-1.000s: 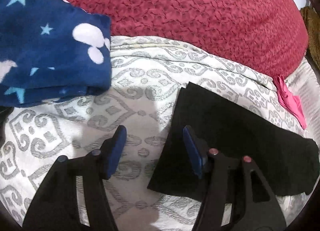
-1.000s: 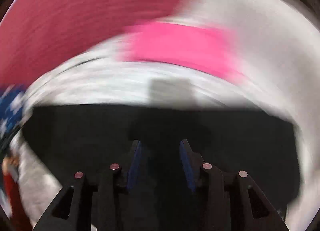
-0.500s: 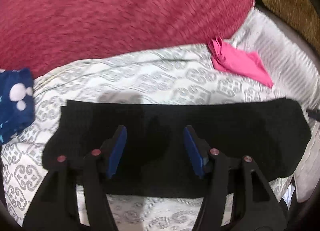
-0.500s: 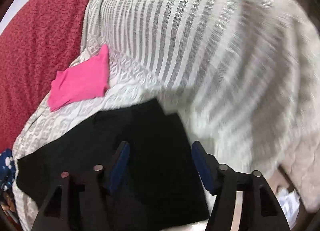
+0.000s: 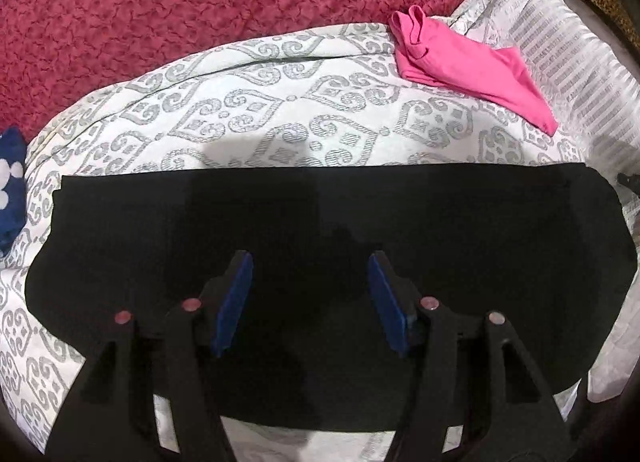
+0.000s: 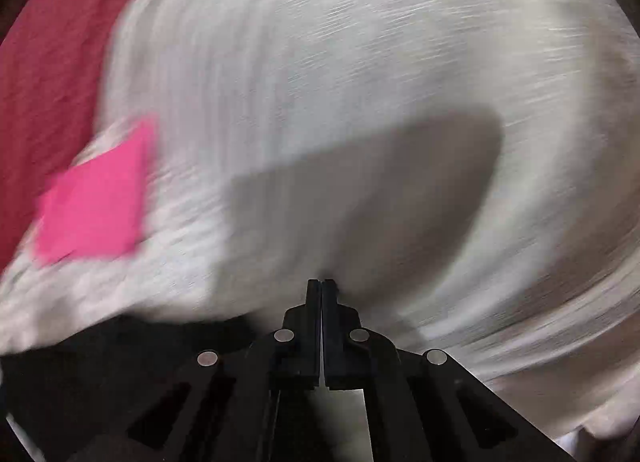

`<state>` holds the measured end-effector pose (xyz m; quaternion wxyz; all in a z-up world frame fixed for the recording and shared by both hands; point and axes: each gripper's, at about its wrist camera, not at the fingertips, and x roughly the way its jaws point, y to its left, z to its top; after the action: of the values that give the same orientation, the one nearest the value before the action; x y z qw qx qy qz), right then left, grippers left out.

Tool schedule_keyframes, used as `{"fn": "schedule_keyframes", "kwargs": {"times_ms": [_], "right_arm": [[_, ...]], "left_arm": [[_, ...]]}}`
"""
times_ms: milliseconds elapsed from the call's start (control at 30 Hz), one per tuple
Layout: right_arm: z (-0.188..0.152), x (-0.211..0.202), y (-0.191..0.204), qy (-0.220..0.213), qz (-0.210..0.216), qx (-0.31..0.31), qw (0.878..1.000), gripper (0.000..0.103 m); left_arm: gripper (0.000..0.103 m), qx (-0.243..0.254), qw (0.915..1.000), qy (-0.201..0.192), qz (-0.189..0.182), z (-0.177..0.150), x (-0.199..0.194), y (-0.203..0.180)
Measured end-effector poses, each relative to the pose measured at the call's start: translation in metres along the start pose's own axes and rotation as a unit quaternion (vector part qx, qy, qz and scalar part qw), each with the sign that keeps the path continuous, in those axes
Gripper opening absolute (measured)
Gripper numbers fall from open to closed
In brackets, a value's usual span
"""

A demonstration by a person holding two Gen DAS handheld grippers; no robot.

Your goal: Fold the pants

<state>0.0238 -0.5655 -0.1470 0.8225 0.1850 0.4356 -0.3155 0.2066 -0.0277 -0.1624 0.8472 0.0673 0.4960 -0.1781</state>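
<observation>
Two views here, so left wrist first: the black pants point(image 5: 320, 230) lie flat as a long strip across the patterned bedspread point(image 5: 280, 110), running left to right, and the left hand-held gripper point(image 5: 310, 286) hovers over the middle of them with its blue pads spread wide, holding nothing. A pink garment point(image 5: 468, 66) sits far right, a red blanket point(image 5: 200, 2) beyond it, and a blue fleece point(image 5: 10, 190) peeks in at the left edge. Right wrist view is heavily smeared: the right hand-held gripper point(image 6: 321, 290) has its fingers pressed together over the bed, and the pants point(image 6: 100, 362) show only as a dark patch near left, so I can't tell if any cloth is pinched. My take: next fold is end over end, so grab both layers right at one short edge, lift low, and line up the corners before letting go.
</observation>
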Motion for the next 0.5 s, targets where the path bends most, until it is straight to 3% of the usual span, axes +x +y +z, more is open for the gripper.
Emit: {"fn": "schedule_keyframes", "kwargs": {"times_ms": [33, 67, 133, 233, 300, 367, 400, 467, 500], "right_arm": [[0.001, 0.002, -0.012, 0.021, 0.049, 0.017, 0.998, 0.000], [-0.001, -0.001, -0.013, 0.026, 0.070, 0.005, 0.997, 0.001], [-0.017, -0.015, 0.007, 0.035, 0.103, -0.073, 0.991, 0.004], [-0.044, -0.029, 0.032, 0.057, 0.117, -0.138, 0.982, 0.031], [-0.058, -0.036, 0.039, 0.045, 0.111, -0.160, 0.980, 0.061], [-0.066, -0.034, 0.043, 0.030, 0.081, -0.180, 0.980, 0.073], [-0.068, -0.030, 0.045, 0.032, 0.065, -0.185, 0.980, 0.077], [-0.065, -0.018, 0.048, 0.042, 0.047, -0.180, 0.982, 0.078], [-0.059, -0.011, 0.046, 0.046, 0.051, -0.163, 0.984, 0.078]], "left_arm": [[0.061, -0.005, 1.0000, -0.001, -0.005, -0.002, -0.004, 0.000], [0.061, -0.009, 0.9998, -0.002, -0.019, -0.006, -0.010, -0.001], [0.061, -0.011, 0.9970, 0.000, -0.076, -0.020, -0.023, -0.013], [0.061, 0.046, 0.9819, 0.043, -0.179, -0.052, -0.038, -0.051], [0.061, 0.112, 0.9660, 0.071, -0.222, -0.081, -0.046, -0.087], [0.061, 0.167, 0.9524, 0.096, -0.236, -0.102, -0.046, -0.118], [0.061, 0.202, 0.9470, 0.104, -0.227, -0.112, -0.042, -0.139], [0.062, 0.236, 0.9454, 0.099, -0.201, -0.116, -0.033, -0.164], [0.062, 0.251, 0.9461, 0.074, -0.191, -0.113, -0.032, -0.176]]}}
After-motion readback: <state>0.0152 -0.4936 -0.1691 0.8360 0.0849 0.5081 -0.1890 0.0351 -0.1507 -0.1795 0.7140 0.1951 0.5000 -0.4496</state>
